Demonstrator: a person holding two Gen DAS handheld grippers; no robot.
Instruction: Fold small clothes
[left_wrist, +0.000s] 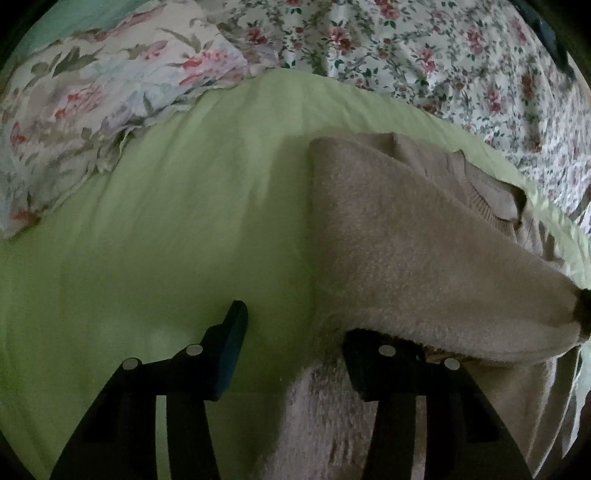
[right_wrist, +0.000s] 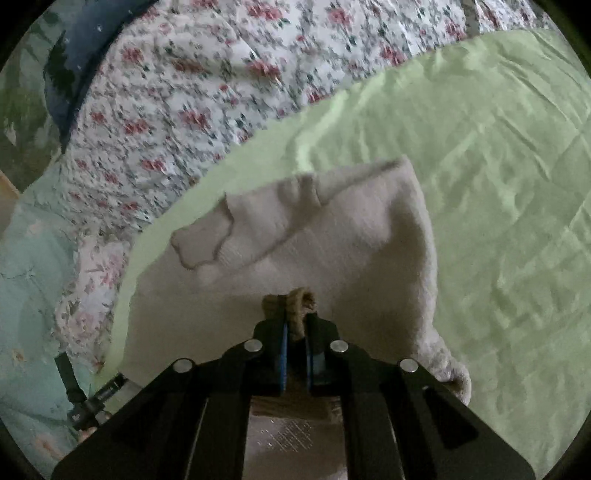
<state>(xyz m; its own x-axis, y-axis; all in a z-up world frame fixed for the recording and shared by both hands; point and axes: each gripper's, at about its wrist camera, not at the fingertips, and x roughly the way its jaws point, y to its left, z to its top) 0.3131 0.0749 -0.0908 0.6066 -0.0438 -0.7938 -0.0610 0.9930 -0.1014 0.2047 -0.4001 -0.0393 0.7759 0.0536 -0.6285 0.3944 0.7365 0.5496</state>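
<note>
A beige fuzzy knit garment (left_wrist: 399, 236) lies on a light green sheet (left_wrist: 166, 221). In the left wrist view my left gripper (left_wrist: 295, 332) is open; its left finger (left_wrist: 229, 354) is over the green sheet and its right finger (left_wrist: 384, 365) is tucked under the garment's lifted edge. In the right wrist view the same garment (right_wrist: 332, 236) lies ahead, partly folded with a sleeve across it. My right gripper (right_wrist: 295, 325) is shut on a bunched bit of the garment's edge.
A floral quilt (left_wrist: 443, 55) covers the bed beyond the green sheet (right_wrist: 498, 184). A floral pillow (left_wrist: 92, 103) lies at the far left. A dark blue item (right_wrist: 81, 55) sits at the quilt's far edge. A black strap (right_wrist: 70, 380) lies on pale teal bedding.
</note>
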